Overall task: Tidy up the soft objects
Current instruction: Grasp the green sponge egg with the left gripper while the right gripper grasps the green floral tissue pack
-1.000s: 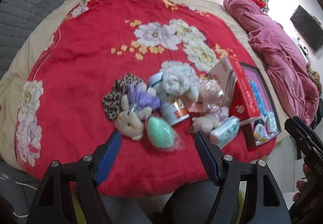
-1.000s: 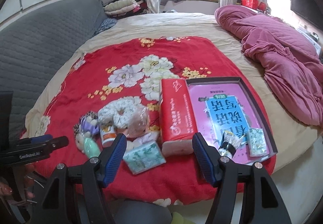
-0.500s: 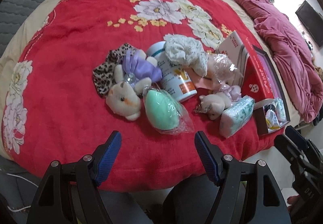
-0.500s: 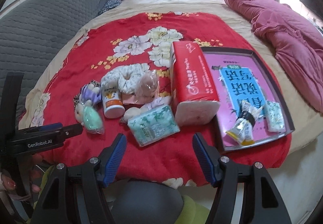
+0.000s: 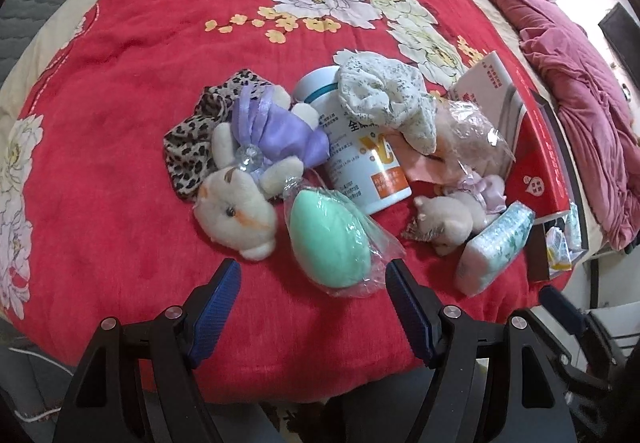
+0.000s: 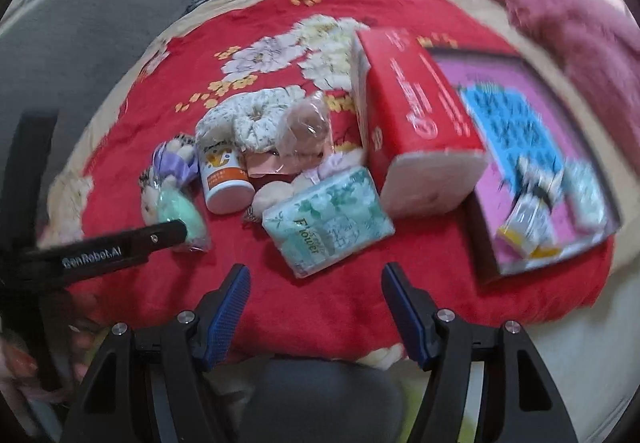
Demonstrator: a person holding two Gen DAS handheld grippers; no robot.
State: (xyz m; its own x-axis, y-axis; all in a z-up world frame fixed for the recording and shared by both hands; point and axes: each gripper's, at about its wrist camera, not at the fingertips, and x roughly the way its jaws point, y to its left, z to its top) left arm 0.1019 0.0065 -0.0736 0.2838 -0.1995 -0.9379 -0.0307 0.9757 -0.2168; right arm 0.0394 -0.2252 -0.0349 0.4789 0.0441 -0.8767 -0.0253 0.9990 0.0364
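Both tools lower than second ago, spread, empty: left tool [image 5: 312, 285] nearing green sponge [image 5: 330, 239], right tool [image 6: 316, 285] nearing tissue pack [image 6: 326, 221]. First pick imminent.

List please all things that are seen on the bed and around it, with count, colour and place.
Blanket: 1, red with flowers, covers the bed.
Plush bears: 2, cream; one with purple bow on the left, a smaller one to the right.
Sponge: 1, mint green, in clear bag, nearest the left gripper.
Scrunchies: 2; leopard print under the bear, white floral on the bottle.
Bottle: 1, white and orange, lying.
Tissue pack: 1, green and white, front.
Tissue box: 1, red, beside the tray.
Tray: 1, dark rim, pink inside, holds small packets.
Quilt: 1, pink, right.
Left gripper: jaws open, empty.
Right gripper: jaws open, empty.
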